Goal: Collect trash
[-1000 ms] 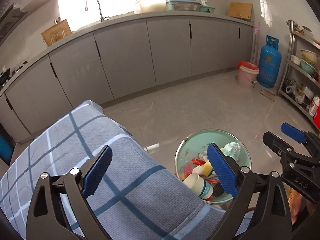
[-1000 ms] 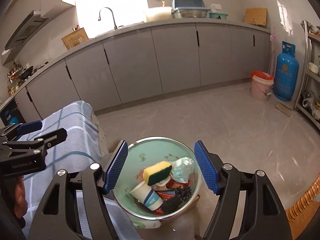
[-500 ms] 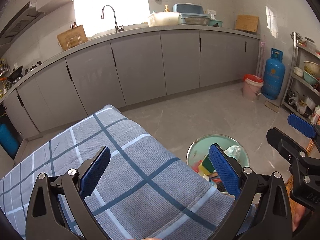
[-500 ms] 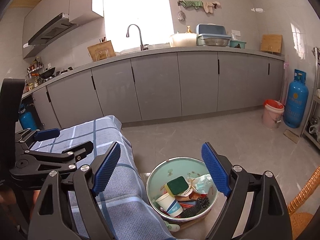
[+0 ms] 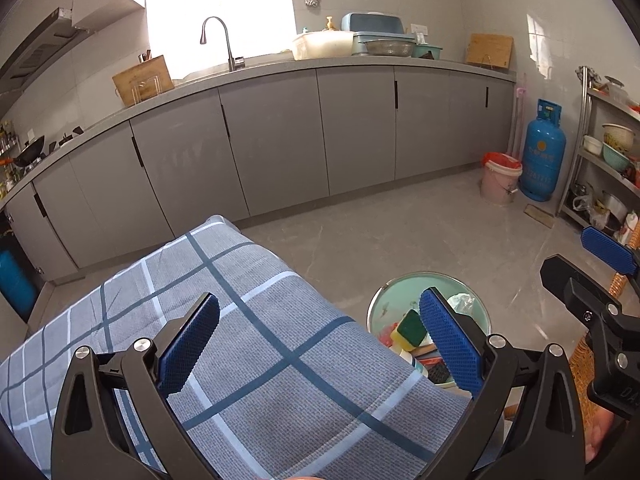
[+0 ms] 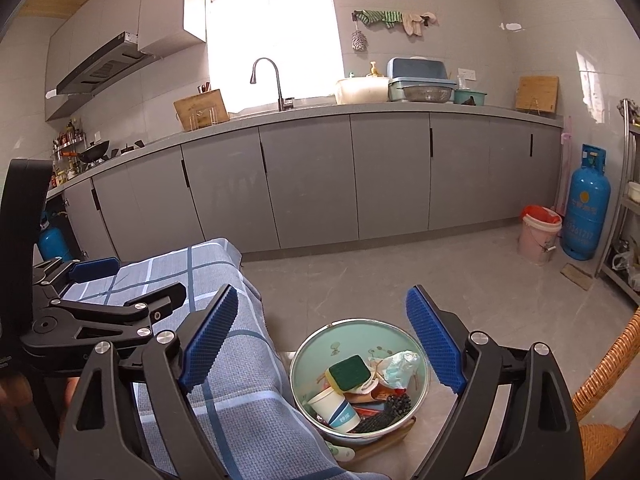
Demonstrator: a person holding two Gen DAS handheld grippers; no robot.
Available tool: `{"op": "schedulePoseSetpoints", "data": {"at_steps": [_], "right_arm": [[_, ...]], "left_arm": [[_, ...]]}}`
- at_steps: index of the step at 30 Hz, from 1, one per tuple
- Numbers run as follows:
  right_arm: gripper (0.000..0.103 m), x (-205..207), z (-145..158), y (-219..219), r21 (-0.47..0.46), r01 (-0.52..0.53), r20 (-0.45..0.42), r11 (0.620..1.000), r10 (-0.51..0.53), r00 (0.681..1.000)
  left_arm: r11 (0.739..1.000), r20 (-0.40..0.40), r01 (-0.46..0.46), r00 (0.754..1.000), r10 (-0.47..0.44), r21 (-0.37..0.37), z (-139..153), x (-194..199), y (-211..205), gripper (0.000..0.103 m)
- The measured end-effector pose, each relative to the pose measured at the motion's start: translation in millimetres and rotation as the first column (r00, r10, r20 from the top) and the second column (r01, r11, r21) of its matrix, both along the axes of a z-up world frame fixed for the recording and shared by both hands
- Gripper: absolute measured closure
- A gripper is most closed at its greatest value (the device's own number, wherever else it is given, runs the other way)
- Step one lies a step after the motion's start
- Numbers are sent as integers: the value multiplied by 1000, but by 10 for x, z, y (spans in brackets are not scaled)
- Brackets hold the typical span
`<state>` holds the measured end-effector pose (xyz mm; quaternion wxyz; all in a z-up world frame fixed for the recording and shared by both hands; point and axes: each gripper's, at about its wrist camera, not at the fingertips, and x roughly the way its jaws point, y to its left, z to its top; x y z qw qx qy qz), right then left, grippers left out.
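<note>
Trash-filled basin (image 6: pixel 308 356) low between right gripper's (image 6: pixel 322 344) spread jaws

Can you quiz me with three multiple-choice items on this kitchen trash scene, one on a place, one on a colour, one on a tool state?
1. Where does the bowl of trash sit?
A. on the counter
B. low beside the checked cloth
C. on the metal shelf

2. What colour is the top face of the sponge in the bowl?
A. dark green
B. red
C. white

3. How does the right tool stand?
A. shut on the paper cup
B. shut on nothing
C. open and empty

Answers:
1 B, the right wrist view shows the bowl down by the hanging edge of the cloth, far below the counter.
2 A, its upper face is dark green over a yellow body.
3 C, the blue pads stand wide apart above the bowl with nothing between them.
</note>
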<state>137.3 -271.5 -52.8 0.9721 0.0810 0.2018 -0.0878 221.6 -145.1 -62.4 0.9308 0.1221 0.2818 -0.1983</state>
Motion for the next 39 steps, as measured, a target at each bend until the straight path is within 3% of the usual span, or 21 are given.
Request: {"op": "schedulePoseSetpoints", "data": {"at_steps": [39], "right_arm": [[16, -11, 80, -30, -10, 4, -1, 1000, -4, 1000]], "left_arm": [[999, 11, -30, 1000, 30, 24, -19, 9, -11, 4]]}}
